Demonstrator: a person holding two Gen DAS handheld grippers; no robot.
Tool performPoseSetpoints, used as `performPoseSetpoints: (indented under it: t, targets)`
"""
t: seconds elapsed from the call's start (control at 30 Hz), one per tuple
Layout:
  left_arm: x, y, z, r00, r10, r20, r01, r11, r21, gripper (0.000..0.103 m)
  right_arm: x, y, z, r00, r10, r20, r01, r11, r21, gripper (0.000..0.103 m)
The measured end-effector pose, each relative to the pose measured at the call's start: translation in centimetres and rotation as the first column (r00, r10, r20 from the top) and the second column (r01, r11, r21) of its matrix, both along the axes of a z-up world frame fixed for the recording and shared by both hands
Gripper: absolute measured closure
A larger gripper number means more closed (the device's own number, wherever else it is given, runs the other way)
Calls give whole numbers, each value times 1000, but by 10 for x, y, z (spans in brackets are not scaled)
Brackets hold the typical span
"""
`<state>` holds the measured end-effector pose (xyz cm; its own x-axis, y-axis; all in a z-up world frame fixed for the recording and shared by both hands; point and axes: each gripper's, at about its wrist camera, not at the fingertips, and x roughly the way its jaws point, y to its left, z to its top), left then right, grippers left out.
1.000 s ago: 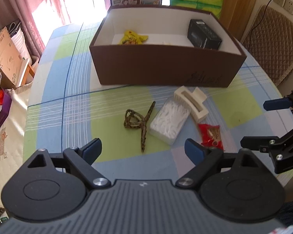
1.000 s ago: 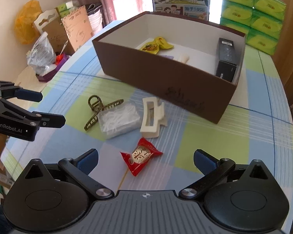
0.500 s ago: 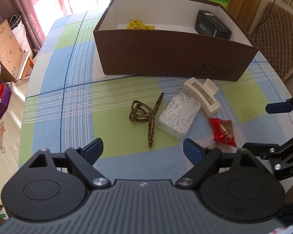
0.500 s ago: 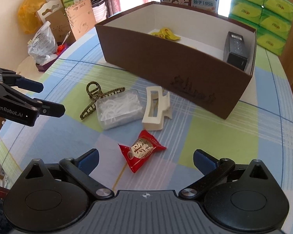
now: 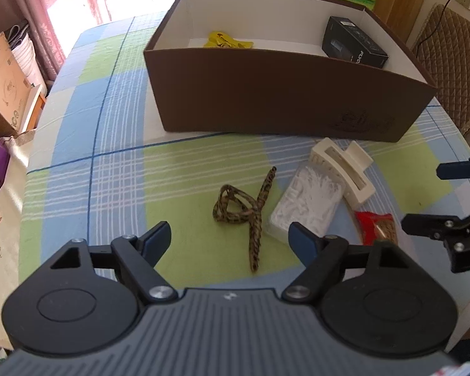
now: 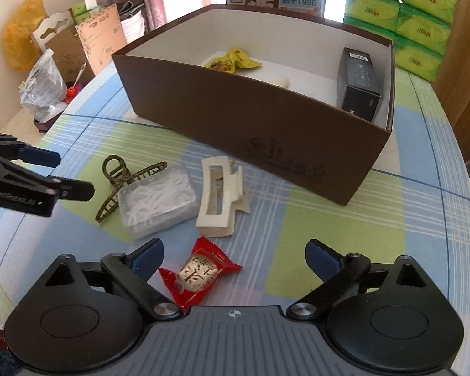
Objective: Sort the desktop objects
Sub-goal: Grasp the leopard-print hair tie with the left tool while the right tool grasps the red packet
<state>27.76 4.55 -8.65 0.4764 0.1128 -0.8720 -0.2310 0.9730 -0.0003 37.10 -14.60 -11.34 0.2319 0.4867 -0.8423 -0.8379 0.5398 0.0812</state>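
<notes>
Checked worktop [image 6: 313, 219]: red candy [image 6: 199, 274] between wide-open, empty right tongs [image 6: 235, 258]; left tongs [image 5: 228, 239] likewise agape, empty.

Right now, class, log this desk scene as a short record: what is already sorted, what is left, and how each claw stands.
container: brown box
already inside: yellow snack packets; black carton
left on table: patterned hair clip; clear plastic case; cream hair clip; red candy
left claw: open, empty
right claw: open, empty, red candy lying between its fingers
</notes>
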Motion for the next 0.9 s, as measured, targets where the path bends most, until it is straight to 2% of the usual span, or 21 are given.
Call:
performPoseSetpoints:
  t: [0.13, 0.37, 0.43, 0.63, 0.77, 0.9]
  targets:
    - [18, 5, -13, 1000, -14, -20, 14, 1000, -12, 35, 4, 0, -4, 1000, -19, -14, 19, 1000, -12, 8]
    - [41, 10, -29, 998, -58, -28, 57, 997, -46, 42, 9, -5, -10, 998, -55, -43, 54, 998, -24, 8]
    - [46, 13, -30, 997, -69, -38, 67, 996, -56, 56, 9, -7, -11, 997, -65, -51, 64, 998, -28, 8]
    - [49, 19, -37, 991, -115, -62, 107, 987, -116, 62, 11, -11, -14, 993, -90, -70, 88, 996, -32, 8]
    - [52, 15, -48, 985, -145, -92, 136, 986, -96, 62, 10, -7, -17, 993, -89, -83, 87, 996, -36, 8]
    - [51, 17, -48, 989, -136, -51, 131, 987, -94, 65, 6, 0, -20, 994, -69, -88, 65, 997, -41, 8]
